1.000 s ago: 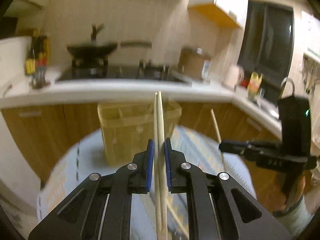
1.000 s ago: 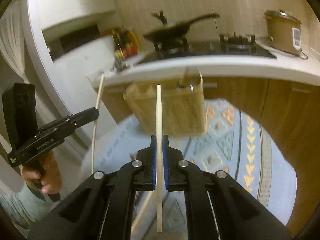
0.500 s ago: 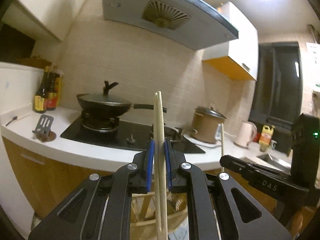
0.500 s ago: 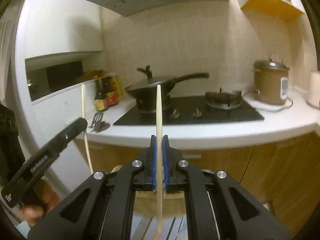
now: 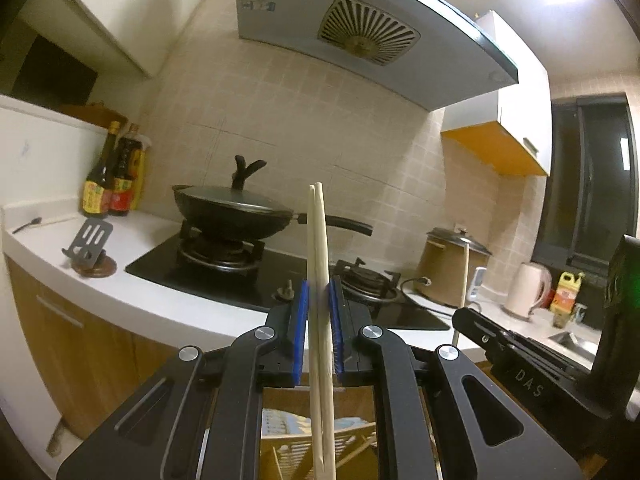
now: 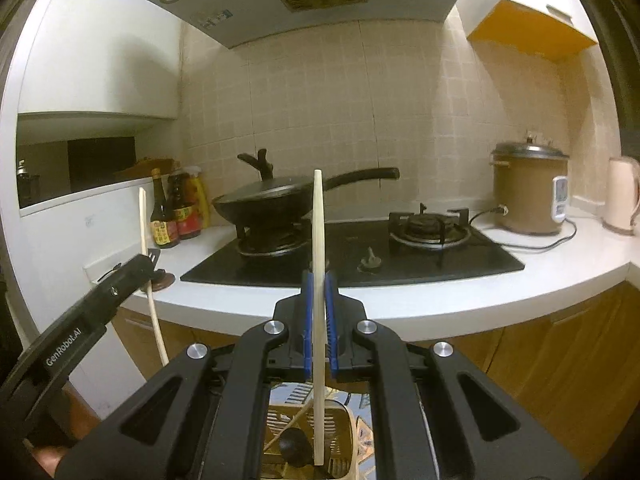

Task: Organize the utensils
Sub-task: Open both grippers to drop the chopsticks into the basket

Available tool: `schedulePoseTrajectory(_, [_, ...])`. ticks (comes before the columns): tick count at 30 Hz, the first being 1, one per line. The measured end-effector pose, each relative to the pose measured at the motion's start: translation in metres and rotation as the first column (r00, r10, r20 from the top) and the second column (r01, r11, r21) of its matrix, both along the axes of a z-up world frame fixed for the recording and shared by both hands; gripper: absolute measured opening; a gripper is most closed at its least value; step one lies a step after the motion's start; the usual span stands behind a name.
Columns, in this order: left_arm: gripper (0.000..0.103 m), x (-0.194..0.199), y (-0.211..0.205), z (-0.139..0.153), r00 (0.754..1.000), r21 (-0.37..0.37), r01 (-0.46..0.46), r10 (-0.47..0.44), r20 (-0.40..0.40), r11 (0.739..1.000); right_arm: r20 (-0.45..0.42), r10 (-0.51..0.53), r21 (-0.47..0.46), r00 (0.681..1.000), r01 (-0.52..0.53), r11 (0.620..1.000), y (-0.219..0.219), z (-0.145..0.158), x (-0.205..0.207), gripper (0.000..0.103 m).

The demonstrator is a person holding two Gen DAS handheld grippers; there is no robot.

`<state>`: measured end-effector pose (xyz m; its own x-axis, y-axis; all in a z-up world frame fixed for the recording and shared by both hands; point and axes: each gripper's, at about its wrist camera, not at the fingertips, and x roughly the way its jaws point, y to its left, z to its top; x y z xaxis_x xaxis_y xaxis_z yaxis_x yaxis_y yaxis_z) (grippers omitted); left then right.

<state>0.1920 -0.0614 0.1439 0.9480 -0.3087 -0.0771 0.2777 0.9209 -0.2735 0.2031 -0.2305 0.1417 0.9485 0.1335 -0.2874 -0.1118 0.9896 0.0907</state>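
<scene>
My left gripper [image 5: 319,288] is shut on a pair of pale wooden chopsticks [image 5: 318,236] that stand upright between its blue pads. My right gripper [image 6: 319,276] is shut on a single chopstick [image 6: 318,216], also upright. Each gripper shows in the other's view: the right one [image 5: 464,314] with its chopstick [image 5: 464,276] at the right, the left one [image 6: 148,258] with its chopsticks [image 6: 145,228] at the left. A yellow slotted utensil basket [image 6: 348,416] sits low beneath both grippers, with a dark spoon head [image 6: 294,446] inside it; its rim [image 5: 280,440] shows between the left fingers.
Ahead is a white counter [image 6: 440,300] with a black gas hob [image 6: 400,256], a lidded wok [image 6: 272,200], sauce bottles [image 6: 176,212], a rice cooker [image 6: 528,192] and a kettle [image 6: 622,194]. A spatula rest [image 5: 90,248] stands near the counter's left end. A range hood [image 5: 360,32] hangs overhead.
Both grippers have risen and tilted up with their chopsticks. The views went from the basket on the floor rug to the counter and hood; the basket now sits at the bottom edge.
</scene>
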Motion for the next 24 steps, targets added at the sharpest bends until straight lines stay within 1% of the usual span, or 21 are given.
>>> schedulePoseTrajectory(3, [0.009, 0.003, -0.005, -0.008, 1.0, 0.015, -0.018, 0.018, 0.008, 1.0, -0.016, 0.006, 0.022, 1.0, -0.006, 1.0, -0.006, -0.014, 0.004, 0.004])
schedulePoseTrajectory(8, [0.009, 0.007, -0.005, -0.017, 1.0, 0.007, -0.023, 0.023, 0.0, 1.0, -0.017, 0.005, 0.027, 1.0, -0.004, 1.0, -0.01, -0.029, 0.003, 0.004])
schedulePoseTrajectory(13, [0.01, 0.006, -0.003, -0.025, 1.0, -0.006, -0.009, 0.009, -0.006, 1.0, -0.031, 0.005, 0.002, 1.0, -0.005, 1.0, -0.007, -0.037, -0.005, 0.004])
schedulePoseTrajectory(15, [0.011, 0.007, -0.002, -0.026, 1.0, -0.011, 0.009, -0.01, -0.026, 1.0, -0.037, 0.007, -0.004, 0.999, -0.007, 1.0, -0.005, -0.041, -0.009, 0.005])
schedulePoseTrajectory(18, [0.011, 0.001, 0.0, -0.028, 0.999, 0.0, 0.021, -0.021, -0.032, 1.0, -0.043, 0.008, -0.025, 0.999, -0.009, 1.0, -0.002, -0.043, -0.017, 0.005])
schedulePoseTrajectory(19, [0.014, -0.001, 0.001, -0.027, 0.999, 0.006, 0.032, -0.032, -0.038, 0.999, -0.053, 0.017, -0.026, 0.998, -0.018, 0.999, -0.002, -0.042, -0.02, 0.005])
schedulePoseTrajectory(20, [0.015, -0.003, 0.001, -0.026, 0.998, 0.007, 0.041, -0.041, -0.043, 0.999, -0.064, 0.025, -0.025, 0.998, -0.026, 0.999, -0.002, -0.042, -0.022, 0.006])
schedulePoseTrajectory(21, [0.016, -0.007, 0.004, -0.025, 0.998, 0.006, 0.049, -0.049, -0.051, 0.999, -0.079, 0.037, -0.022, 0.996, -0.038, 0.999, -0.002, -0.041, -0.025, 0.008])
schedulePoseTrajectory(22, [0.02, -0.01, 0.006, -0.024, 0.997, 0.003, 0.055, -0.055, -0.055, 0.998, -0.089, 0.047, -0.02, 0.995, -0.049, 0.999, -0.002, -0.04, -0.028, 0.012])
schedulePoseTrajectory(24, [0.027, -0.018, 0.013, -0.02, 0.995, -0.006, 0.075, -0.075, -0.067, 0.997, -0.107, 0.054, -0.022, 0.993, -0.057, 0.998, -0.004, -0.037, -0.036, 0.025])
